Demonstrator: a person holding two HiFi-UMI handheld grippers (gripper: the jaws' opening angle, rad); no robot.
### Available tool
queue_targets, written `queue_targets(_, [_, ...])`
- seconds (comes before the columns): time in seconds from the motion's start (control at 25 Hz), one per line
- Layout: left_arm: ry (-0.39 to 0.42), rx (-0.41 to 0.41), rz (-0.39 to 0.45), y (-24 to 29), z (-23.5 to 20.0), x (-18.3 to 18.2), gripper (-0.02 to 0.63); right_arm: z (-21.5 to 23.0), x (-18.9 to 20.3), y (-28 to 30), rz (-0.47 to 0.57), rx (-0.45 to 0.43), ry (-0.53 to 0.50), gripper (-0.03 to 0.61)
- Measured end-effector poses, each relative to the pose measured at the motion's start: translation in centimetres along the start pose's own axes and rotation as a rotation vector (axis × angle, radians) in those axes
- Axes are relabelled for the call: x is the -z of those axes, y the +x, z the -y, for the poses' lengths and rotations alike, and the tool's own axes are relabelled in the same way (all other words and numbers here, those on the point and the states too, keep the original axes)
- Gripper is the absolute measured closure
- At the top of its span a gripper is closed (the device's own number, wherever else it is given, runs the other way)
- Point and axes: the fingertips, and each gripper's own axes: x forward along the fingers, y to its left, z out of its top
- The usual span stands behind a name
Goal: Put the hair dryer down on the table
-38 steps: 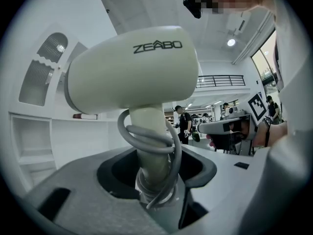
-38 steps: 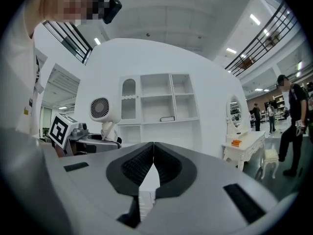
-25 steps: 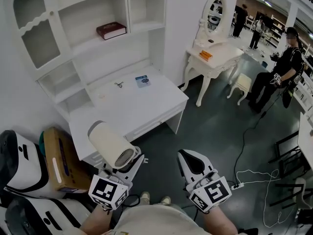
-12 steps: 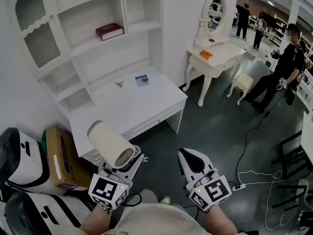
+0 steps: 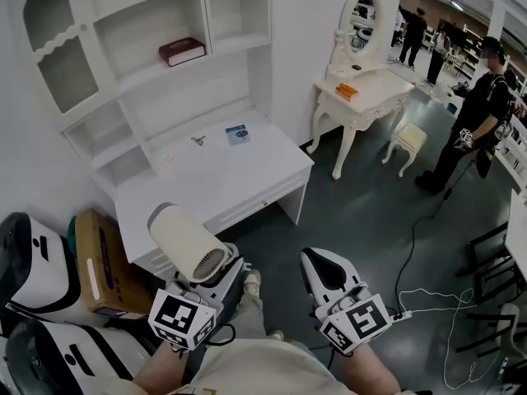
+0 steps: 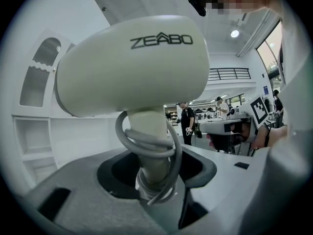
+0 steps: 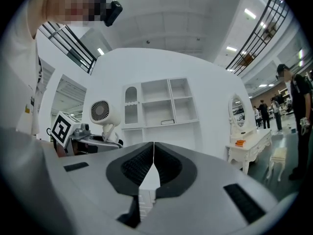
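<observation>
A cream hair dryer [image 5: 185,241] [image 6: 132,62] stands up out of my left gripper [image 5: 221,271] [image 6: 154,175], whose jaws are shut on its handle with the grey cord coiled round it. The dryer hangs in the air below the front edge of the white desk [image 5: 214,179]. It also shows small in the right gripper view, the hair dryer [image 7: 101,114] at the left. My right gripper [image 5: 323,271] [image 7: 153,166] is shut with nothing in it, held beside the left one over the dark floor.
On the desk lie a small blue booklet [image 5: 238,133] and a small dark item [image 5: 198,141]; a red book [image 5: 183,50] rests on the shelf above. A cardboard box [image 5: 97,262] sits left. A white dressing table [image 5: 358,97] with stool [image 5: 409,141] stands right; a person [image 5: 473,122] stands beyond; cables [image 5: 428,303] cross the floor.
Both grippers keep their places and the dryer stays gripped. A shoe has come forward beneath the left gripper, and the person at the right has shifted a little.
</observation>
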Motion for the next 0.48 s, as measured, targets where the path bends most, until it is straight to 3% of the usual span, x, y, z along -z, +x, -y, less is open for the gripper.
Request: queue_targets(0.48, [0.008, 0.01, -0.067, 3.9, -3.1, 1.7, 0.393, 2.7, 1.3, 4.6, -0.032, -0.003, -0.01, 0.558])
